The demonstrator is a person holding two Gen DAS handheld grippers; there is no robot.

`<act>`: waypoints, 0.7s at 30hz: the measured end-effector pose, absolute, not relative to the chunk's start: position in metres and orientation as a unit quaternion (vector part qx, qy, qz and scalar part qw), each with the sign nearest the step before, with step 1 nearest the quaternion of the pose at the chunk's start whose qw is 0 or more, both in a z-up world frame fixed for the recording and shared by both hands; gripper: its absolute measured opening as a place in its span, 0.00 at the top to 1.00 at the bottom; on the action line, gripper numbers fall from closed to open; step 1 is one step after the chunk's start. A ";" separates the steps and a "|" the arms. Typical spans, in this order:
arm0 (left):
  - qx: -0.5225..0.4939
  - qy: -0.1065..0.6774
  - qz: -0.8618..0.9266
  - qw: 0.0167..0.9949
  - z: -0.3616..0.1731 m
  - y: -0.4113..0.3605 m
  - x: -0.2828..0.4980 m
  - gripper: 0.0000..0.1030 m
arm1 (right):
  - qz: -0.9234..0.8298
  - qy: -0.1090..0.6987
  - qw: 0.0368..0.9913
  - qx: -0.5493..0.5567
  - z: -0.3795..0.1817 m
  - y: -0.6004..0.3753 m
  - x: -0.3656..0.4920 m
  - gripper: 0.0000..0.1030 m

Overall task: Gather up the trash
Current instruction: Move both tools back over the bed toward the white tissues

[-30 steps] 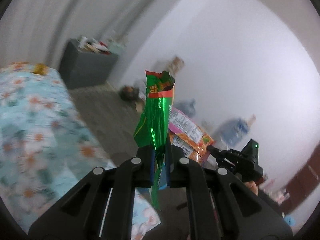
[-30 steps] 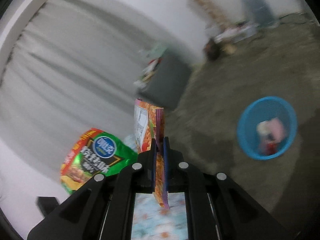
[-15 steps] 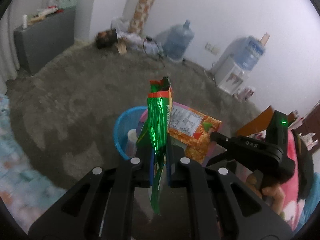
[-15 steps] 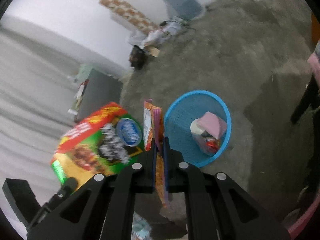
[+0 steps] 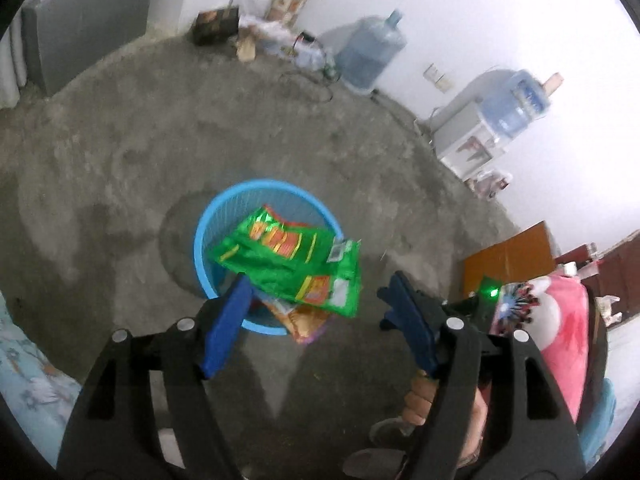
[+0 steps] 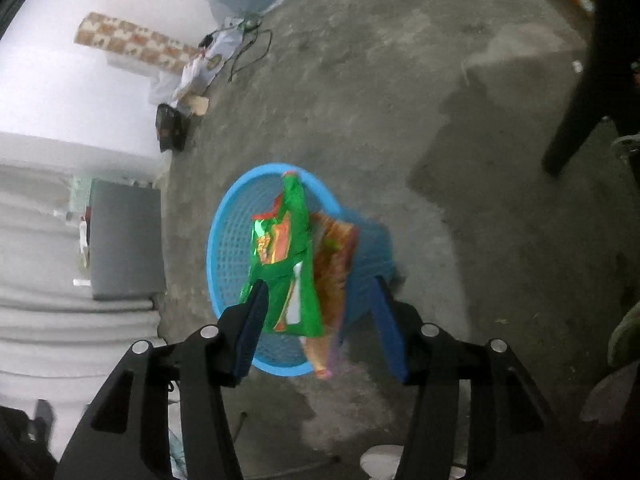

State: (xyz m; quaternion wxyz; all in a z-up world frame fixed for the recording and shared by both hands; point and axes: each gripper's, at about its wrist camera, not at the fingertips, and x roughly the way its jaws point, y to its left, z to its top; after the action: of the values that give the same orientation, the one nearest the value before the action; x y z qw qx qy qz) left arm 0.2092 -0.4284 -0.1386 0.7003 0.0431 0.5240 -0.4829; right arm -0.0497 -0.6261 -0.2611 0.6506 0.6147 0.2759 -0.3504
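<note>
While both wrappers drop, keep left gripper [image 5: 316,320] and right gripper [image 6: 320,320] spread wide, gripping nothing. Hold centred above blue basket [image 5: 204,240]; watch orange wrapper [image 6: 334,256] near its right rim, beside green wrapper [image 5: 288,260].

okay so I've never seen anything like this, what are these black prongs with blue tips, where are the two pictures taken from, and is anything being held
Those prongs are two hand-held grippers, one in each of a person's hands, each with a fisheye camera looking along its fingers. One picture is from the left gripper, the other from the right gripper. Both stand open and hold nothing. Below them, on the concrete floor, is a blue basket. A green snack bag and an orange snack bag are over its opening, blurred, apparently dropping in. The left view also shows the right gripper, held by a hand.
</note>
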 end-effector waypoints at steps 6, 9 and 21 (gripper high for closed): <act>-0.019 0.499 -0.500 0.708 -0.069 -0.383 0.197 0.32 | -0.341 0.245 0.685 0.596 -0.215 -0.619 -0.064 0.45; -0.044 0.473 -0.507 0.719 -0.034 -0.339 0.185 0.28 | -0.320 0.228 0.724 0.567 -0.173 -0.607 -0.059 0.39; -0.063 0.333 -0.396 0.853 0.039 -0.092 0.107 0.18 | -0.111 0.291 0.894 0.323 0.004 -0.474 0.030 0.23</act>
State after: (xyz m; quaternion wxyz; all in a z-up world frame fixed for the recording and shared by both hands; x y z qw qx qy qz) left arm 0.1070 -0.0917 0.0390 0.8534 -0.0626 0.3333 -0.3959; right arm 0.0302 -0.4740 0.0045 0.8936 0.3230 0.2914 -0.1107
